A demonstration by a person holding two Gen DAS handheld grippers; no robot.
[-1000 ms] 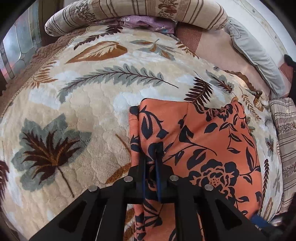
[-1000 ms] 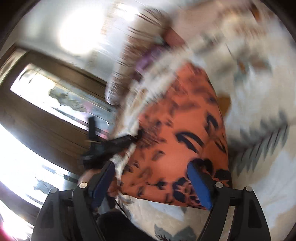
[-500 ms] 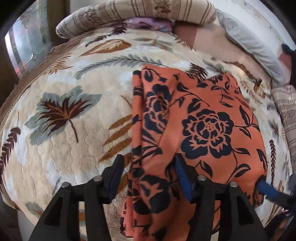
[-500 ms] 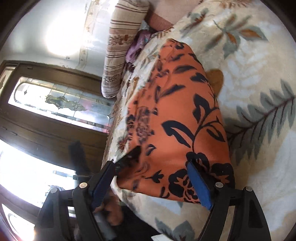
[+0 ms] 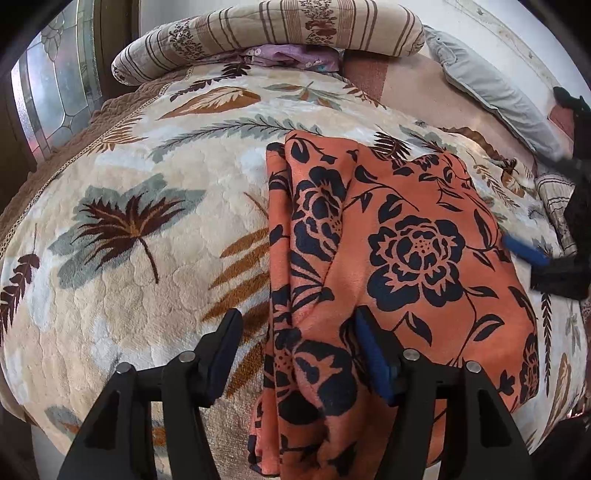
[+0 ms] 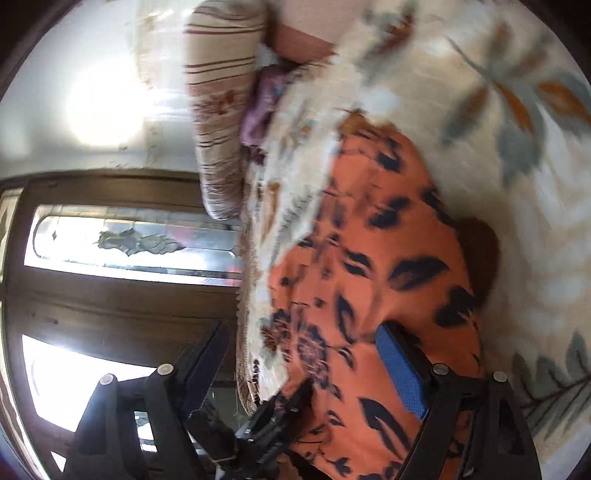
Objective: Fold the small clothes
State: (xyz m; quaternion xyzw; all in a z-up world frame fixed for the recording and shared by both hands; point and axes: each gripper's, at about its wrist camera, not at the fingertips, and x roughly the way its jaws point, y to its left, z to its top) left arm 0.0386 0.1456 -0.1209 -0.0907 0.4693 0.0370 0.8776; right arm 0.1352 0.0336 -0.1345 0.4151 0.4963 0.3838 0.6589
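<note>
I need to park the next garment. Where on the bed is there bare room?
The leaf-print blanket lies bare left of the orange floral garment, up to the striped pillow. It is crowded on the right: a narrow strip holds the right hand-held gripper and a folded striped cloth.
</note>
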